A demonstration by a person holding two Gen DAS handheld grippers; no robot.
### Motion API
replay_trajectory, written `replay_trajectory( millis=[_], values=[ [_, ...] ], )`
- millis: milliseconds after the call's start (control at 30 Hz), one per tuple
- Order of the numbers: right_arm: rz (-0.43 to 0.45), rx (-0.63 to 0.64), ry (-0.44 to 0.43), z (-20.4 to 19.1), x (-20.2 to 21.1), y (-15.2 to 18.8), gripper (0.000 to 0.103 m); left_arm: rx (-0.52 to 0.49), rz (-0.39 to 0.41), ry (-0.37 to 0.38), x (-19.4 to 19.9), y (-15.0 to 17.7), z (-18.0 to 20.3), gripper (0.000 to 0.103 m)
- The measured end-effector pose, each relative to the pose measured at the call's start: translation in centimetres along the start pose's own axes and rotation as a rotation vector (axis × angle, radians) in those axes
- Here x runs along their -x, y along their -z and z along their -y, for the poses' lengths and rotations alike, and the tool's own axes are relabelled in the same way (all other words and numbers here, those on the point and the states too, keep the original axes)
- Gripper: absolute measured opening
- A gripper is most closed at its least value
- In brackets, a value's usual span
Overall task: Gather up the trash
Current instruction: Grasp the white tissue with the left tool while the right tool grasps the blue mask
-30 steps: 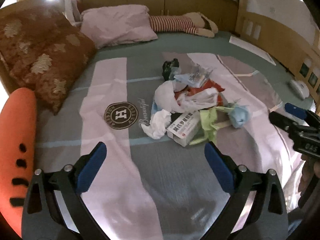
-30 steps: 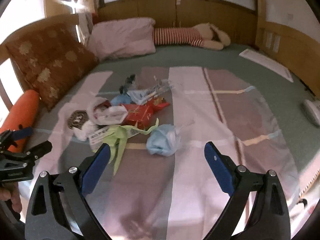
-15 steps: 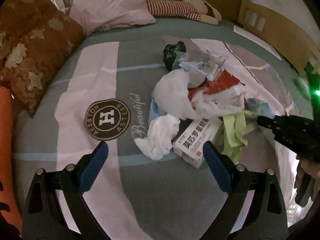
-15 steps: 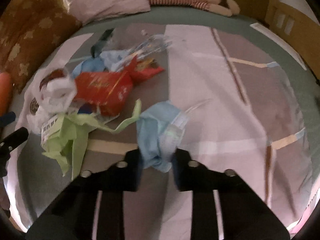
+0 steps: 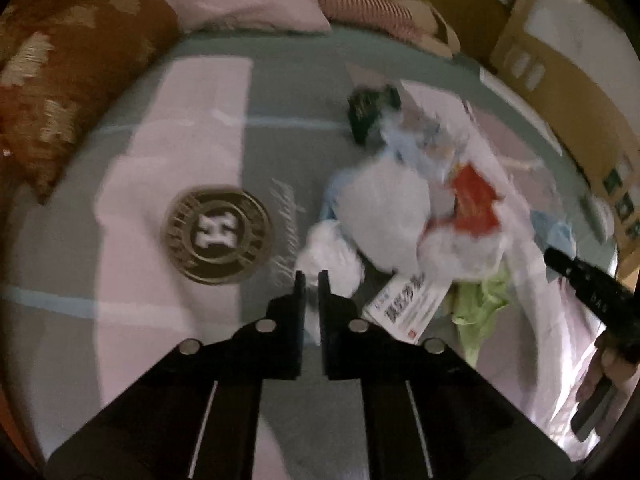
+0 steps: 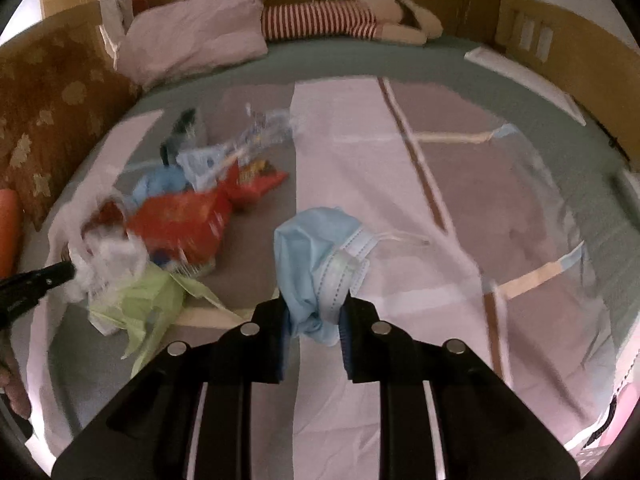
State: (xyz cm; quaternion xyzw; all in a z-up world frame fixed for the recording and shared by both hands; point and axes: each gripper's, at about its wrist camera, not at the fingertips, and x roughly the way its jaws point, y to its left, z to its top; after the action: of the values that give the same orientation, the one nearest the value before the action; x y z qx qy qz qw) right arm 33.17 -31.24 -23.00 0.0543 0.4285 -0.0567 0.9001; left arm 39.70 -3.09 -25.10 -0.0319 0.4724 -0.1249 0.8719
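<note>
A pile of trash lies on the bed: white tissue (image 5: 332, 258), a white plastic bag (image 5: 380, 204), a medicine box (image 5: 408, 304), a red wrapper (image 6: 180, 216), green paper (image 6: 144, 304). My left gripper (image 5: 312, 280) is shut, its tips at the near edge of the white tissue; whether it pinches the tissue is unclear. My right gripper (image 6: 314, 320) is shut on a crumpled blue face mask (image 6: 320, 256), held just above the bedspread right of the pile. The right gripper also shows at the right edge of the left wrist view (image 5: 588, 284).
A brown patterned cushion (image 5: 60, 68) and an orange pillow (image 6: 8, 228) lie at the left. A pink pillow (image 6: 192, 48) and a striped plush toy (image 6: 344, 20) lie at the headboard. A round logo (image 5: 218, 238) marks the bedspread.
My left gripper has closed and moved forward to the white tissue. My right gripper stays shut on the blue mask and has lifted it slightly.
</note>
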Motion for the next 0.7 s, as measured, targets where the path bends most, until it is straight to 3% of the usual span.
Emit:
replay_trajectory(
  millis=[67,200,333,367,400,433,500,533,700],
  values=[
    [0.056,-0.006,-0.026,-0.2,1.8,-0.4,0.021,0.033,0.050,-0.011,2.8,-0.7,-0.6,0.005],
    [0.169,-0.017,-0.126,-0.8,6.6,-0.6,0.021,0.058,0.180,0.069,9.5,-1.2,-0.4,0.005],
    [0.218,-0.030,-0.198,-1.0,10.1,0.2,0.021,0.023,0.214,0.081,12.0,-0.6,0.2,0.006],
    [0.219,-0.038,-0.214,-1.0,10.5,0.4,0.021,0.020,0.194,0.075,11.6,-0.4,0.0,0.026],
    [0.220,-0.040,-0.222,-1.1,10.7,0.5,0.021,0.019,0.169,0.064,10.8,-0.3,-0.3,0.081],
    [0.218,-0.032,-0.225,-1.4,10.7,0.5,0.021,0.022,0.146,0.010,9.3,0.0,-0.5,0.100],
    [0.208,-0.008,-0.220,-1.9,10.2,0.3,0.021,-0.007,0.127,-0.054,7.3,0.6,-1.0,0.098],
    [0.198,-0.001,-0.219,-2.0,9.8,0.3,0.021,-0.045,0.078,-0.098,5.1,0.8,-0.9,0.098],
    [0.165,0.006,-0.239,-2.3,9.7,0.5,0.021,-0.114,0.016,-0.161,0.2,1.5,-0.6,0.086]
  ],
)
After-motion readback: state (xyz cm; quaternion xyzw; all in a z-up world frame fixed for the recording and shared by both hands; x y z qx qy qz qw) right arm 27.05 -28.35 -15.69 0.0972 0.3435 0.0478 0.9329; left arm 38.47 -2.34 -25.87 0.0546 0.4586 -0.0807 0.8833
